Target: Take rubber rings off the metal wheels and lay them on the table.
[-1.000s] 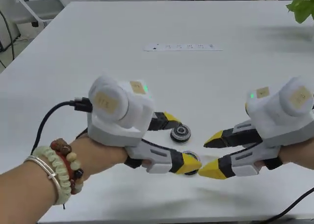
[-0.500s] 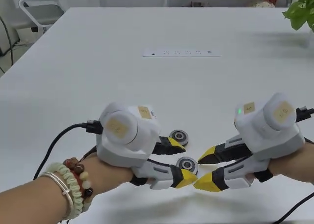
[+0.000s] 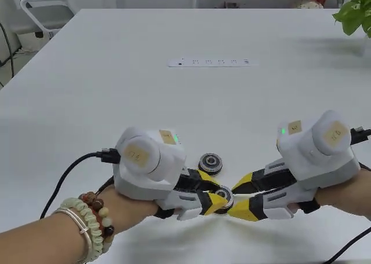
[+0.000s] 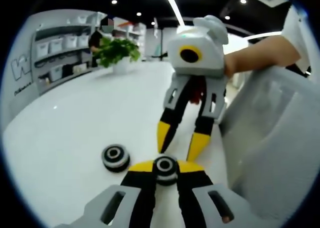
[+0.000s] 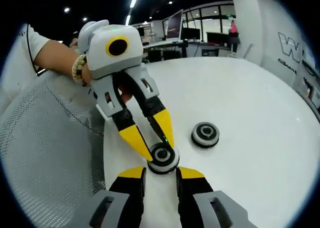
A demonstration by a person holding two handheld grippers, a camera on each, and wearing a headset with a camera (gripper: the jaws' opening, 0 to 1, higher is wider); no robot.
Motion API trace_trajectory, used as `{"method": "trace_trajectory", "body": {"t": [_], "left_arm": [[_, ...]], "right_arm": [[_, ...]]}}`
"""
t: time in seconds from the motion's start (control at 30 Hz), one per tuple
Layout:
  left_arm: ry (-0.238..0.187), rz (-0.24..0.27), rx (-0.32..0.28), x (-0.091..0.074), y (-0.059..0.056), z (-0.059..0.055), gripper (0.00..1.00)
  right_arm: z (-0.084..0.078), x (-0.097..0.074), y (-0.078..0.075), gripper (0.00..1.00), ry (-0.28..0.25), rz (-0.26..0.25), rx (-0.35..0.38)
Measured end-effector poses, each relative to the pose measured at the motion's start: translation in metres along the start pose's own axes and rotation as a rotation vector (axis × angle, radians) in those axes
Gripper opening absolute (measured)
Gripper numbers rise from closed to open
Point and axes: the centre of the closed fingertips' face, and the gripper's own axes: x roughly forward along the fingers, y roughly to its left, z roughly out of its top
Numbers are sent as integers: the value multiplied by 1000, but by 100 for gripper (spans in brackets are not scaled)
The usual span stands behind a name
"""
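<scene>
The left claw [image 3: 212,190], grey plastic with pointed yellow tips, is clamped on a small round rubber-ringed wheel [image 5: 162,158], close to the near edge of the smooth white bench [image 3: 174,102]. Just behind, a second wheel [image 3: 210,162] lies flat on the bench, a dark rim around a shiny hub. The right claw [image 3: 239,195] faces the left one, jaws apart, its yellow tips right beside the clamped wheel.
</scene>
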Motion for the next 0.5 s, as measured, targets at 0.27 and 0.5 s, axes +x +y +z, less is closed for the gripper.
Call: {"method": "trace_trajectory", "body": {"t": [0.27, 0.5], "left_arm": [[-3, 13, 0, -1, 2, -2, 17], [-5, 2, 33, 1, -3, -1, 17]], "right_arm": [[-1, 3, -2, 22, 6, -12, -7], [-3, 5, -4, 22, 24, -27, -11]]}}
